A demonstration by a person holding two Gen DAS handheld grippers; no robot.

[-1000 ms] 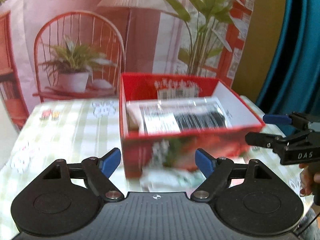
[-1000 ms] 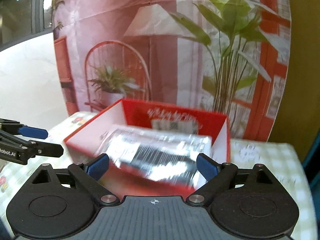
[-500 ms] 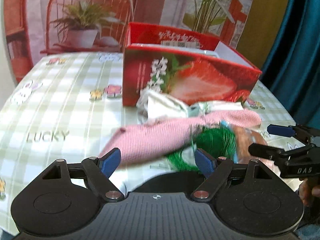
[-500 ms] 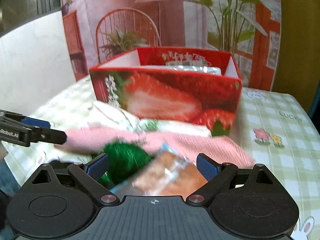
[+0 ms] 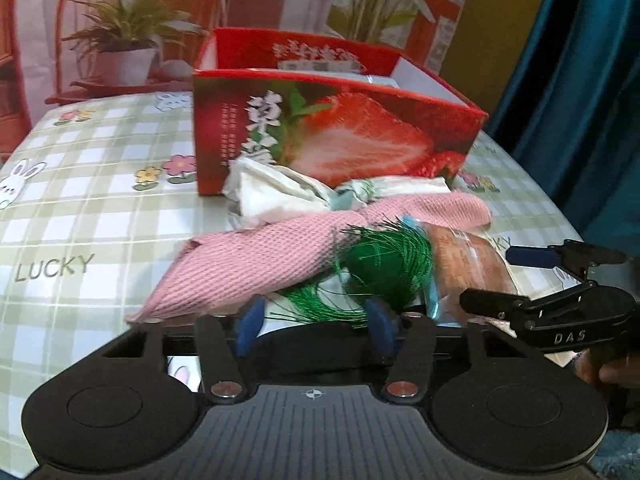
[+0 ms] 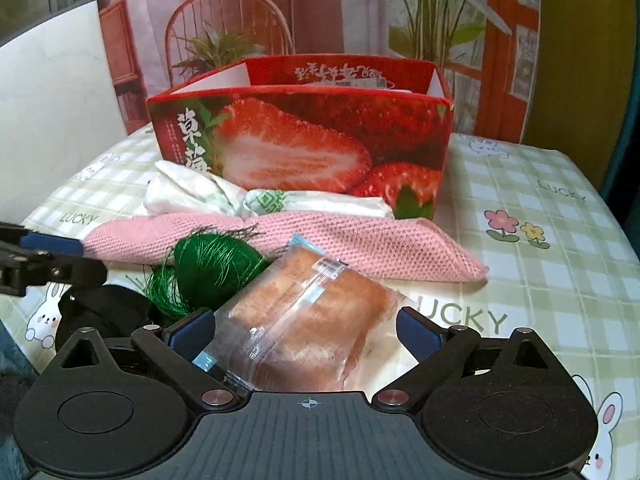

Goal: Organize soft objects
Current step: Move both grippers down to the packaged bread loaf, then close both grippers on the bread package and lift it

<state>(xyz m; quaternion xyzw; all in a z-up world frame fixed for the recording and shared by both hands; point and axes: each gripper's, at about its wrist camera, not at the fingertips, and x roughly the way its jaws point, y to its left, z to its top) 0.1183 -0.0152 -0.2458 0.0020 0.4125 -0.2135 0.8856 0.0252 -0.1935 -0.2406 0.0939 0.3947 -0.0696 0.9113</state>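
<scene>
While most of the soft things lie unsorted in front of the strawberry box, both grippers are lowered over the pile

Something packaged is already seen inside the box; left on the desk against its front wall are white wrapped packs, a pink knitted cloth, a green thread bundle, a black item and a wrapped cake. The left gripper is closing, its fingers either side of the green threads, grip not yet evident; the right gripper is held wide apart around the cake, pads not pressing. "LUCKY" is printed on the desk cloth, "DAS" is read on the right gripper in the left view, and large Chinese characters mark the box front
</scene>
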